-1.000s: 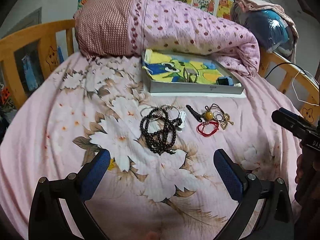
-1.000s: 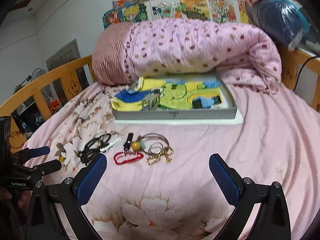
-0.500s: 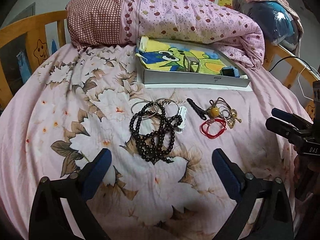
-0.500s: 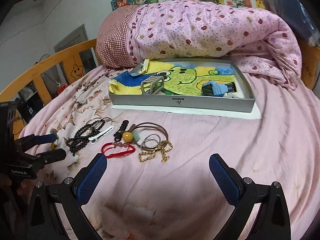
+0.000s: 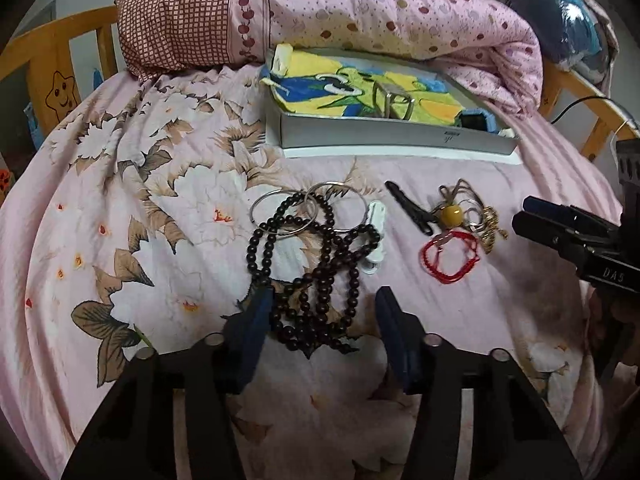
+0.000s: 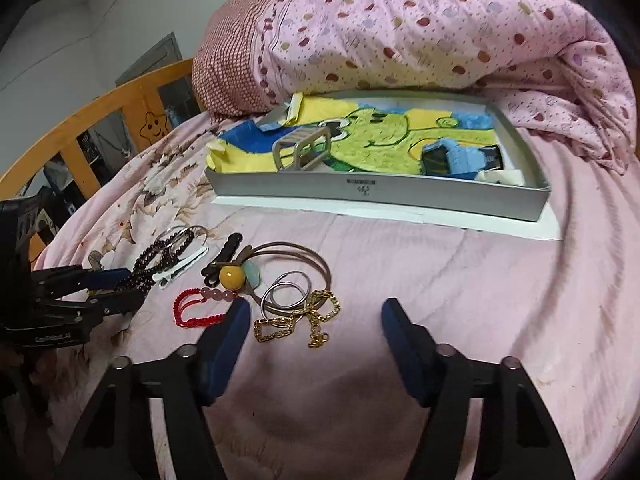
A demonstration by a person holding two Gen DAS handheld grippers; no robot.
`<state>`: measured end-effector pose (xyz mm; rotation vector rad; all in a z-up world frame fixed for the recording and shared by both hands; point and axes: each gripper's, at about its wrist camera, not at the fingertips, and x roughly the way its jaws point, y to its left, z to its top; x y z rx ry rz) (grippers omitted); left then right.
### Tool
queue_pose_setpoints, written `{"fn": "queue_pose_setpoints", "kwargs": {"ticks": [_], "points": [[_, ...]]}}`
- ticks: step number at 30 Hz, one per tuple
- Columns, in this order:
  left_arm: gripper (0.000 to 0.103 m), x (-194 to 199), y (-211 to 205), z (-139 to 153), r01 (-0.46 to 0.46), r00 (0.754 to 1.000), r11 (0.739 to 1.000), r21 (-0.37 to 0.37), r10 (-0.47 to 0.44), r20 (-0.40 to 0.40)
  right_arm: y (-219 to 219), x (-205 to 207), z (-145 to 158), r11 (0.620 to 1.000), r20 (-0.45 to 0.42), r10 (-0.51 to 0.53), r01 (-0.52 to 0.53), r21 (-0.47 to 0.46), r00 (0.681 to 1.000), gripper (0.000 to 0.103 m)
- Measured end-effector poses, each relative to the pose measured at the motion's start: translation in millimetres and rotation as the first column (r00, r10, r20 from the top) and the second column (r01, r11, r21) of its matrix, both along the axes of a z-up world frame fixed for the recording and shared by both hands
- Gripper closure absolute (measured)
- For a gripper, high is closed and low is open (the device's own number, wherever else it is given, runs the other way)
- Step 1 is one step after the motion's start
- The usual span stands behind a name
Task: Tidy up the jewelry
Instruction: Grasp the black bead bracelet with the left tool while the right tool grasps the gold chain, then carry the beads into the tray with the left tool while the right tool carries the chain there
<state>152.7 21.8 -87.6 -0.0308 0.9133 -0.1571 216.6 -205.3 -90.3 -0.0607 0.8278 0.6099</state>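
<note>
Left wrist view has the dark bead necklace (image 5: pixel 316 276) heaped on the pink floral bedsheet (image 5: pixel 120 208), its lower loops lying between the blue pads of the left gripper (image 5: pixel 324 308). The jaws have just been closing and stand partly open, the pads either side of the beads but not yet pressing on them. Two silver bangles (image 5: pixel 308 208) overlap the necklace at its 12 o'clock, and a white hair clip (image 5: pixel 376 236) lies at its 3 o'clock.

Right wrist view shows the right gripper (image 6: pixel 314 314), jaws also just closing and still partly open, holding nothing. A gold chain (image 6: pixel 296 320) lies between the pads (nearer the left one, which sits just beside a red cord bracelet (image 6: pixel 192 308)). At the chain's 12 o'clock lie silver rings (image 6: pixel 286 294) and a yellow bead (image 6: pixel 232 276). A grey tray (image 6: pixel 380 192) lies beyond, against the rolled pink quilt (image 6: pixel 440 32).
</note>
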Motion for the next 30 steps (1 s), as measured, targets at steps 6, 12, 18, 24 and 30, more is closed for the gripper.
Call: {"fn": "queue_pose_setpoints", "kwargs": {"ticks": [6,12,18,24,30], "points": [[0.073,3.0,3.5,-5.6,-0.038,0.999,0.999,0.016,0.038,-0.026,14.1,4.1,-11.4,0.997,-0.041,0.041,-0.043,-0.059,0.998,0.053],[0.086,0.2,2.1,-2.7,-0.066,0.997,0.998,0.007,0.066,-0.045,16.4,-2.6,-12.3,0.994,-0.042,0.059,-0.063,-0.090,0.997,0.072],[0.090,-13.1,-1.9,3.1,-0.079,0.995,0.996,-0.037,0.077,-0.067,18.5,-13.5,-10.8,0.991,-0.043,0.085,-0.090,-0.104,0.995,0.091],[0.092,-31.9,-14.7,15.1,-0.048,0.997,0.996,-0.072,0.044,-0.063,12.2,-24.5,-3.9,0.994,-0.065,0.082,-0.086,-0.063,0.994,0.091],[0.093,-44.4,-26.3,28.1,-0.021,0.999,0.993,-0.114,0.017,-0.042,8.4,-37.1,10.2,0.997,-0.060,0.074,-0.076,-0.028,0.995,0.092]]}}
